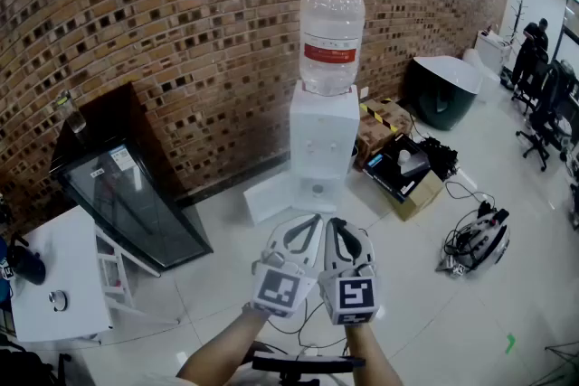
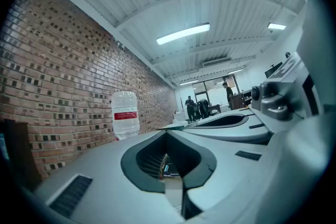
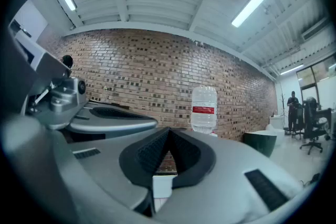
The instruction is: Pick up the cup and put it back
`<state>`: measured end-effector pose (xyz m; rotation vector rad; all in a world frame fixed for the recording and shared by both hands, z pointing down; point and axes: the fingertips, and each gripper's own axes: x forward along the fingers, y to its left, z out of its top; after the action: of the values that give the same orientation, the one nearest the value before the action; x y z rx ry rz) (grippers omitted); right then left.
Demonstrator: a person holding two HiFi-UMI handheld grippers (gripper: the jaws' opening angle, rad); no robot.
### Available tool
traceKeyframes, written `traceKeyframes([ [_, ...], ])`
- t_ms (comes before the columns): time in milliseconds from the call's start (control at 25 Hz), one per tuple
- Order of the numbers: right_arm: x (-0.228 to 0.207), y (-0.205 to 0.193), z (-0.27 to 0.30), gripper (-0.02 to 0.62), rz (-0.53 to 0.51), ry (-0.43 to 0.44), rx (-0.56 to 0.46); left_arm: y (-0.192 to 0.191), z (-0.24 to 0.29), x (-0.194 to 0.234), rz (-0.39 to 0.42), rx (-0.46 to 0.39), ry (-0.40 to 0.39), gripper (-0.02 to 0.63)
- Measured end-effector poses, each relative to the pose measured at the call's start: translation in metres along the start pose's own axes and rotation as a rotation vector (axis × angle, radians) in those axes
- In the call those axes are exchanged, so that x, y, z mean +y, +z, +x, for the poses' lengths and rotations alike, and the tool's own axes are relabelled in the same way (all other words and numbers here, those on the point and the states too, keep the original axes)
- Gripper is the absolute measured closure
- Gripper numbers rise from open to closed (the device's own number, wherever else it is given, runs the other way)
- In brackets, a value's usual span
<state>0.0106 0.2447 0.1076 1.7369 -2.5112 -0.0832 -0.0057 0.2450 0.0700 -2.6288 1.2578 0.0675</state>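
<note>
While the left claw (image 1: 312, 221) is closed, right claw (image 1: 334, 224) is too.

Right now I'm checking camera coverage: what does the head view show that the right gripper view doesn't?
Only the head view shows the white table, the person's forearms and the square-marker cubes. Only the right gripper view shows the ceiling lights and, close up, the right gripper with its jaws together and nothing between them. Both show the brick wall, the water bottle, the dark tub and the left gripper.
</note>
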Motion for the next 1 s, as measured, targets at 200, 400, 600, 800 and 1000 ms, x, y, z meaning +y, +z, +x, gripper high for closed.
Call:
traceKeyframes([
  [200, -0.02, 0.009, 0.004, 0.591, 0.044, 0.004, -0.033, 0.002, 0.015, 0.001, -0.008, -0.024, 0.047, 0.606],
  [400, -0.033, 0.004, 0.021, 0.591, 0.02, 0.014, -0.024, -0.007, 0.032, 0.01, -0.014, -0.019, 0.064, 0.606],
  [600, -0.048, -0.004, 0.056, 0.591, 0.0, 0.007, -0.015, -0.021, 0.061, 0.034, -0.021, -0.021, 0.054, 0.606],
  [800, -0.061, -0.011, 0.121, 0.591, -0.03, -0.005, 0.002, -0.044, 0.105, 0.08, -0.03, -0.026, 0.03, 0.606],
  [1000, -0.074, -0.004, 0.197, 0.578, 0.002, -0.045, 0.014, -0.058, 0.154, 0.139, -0.041, -0.024, 0.006, 0.606],
])
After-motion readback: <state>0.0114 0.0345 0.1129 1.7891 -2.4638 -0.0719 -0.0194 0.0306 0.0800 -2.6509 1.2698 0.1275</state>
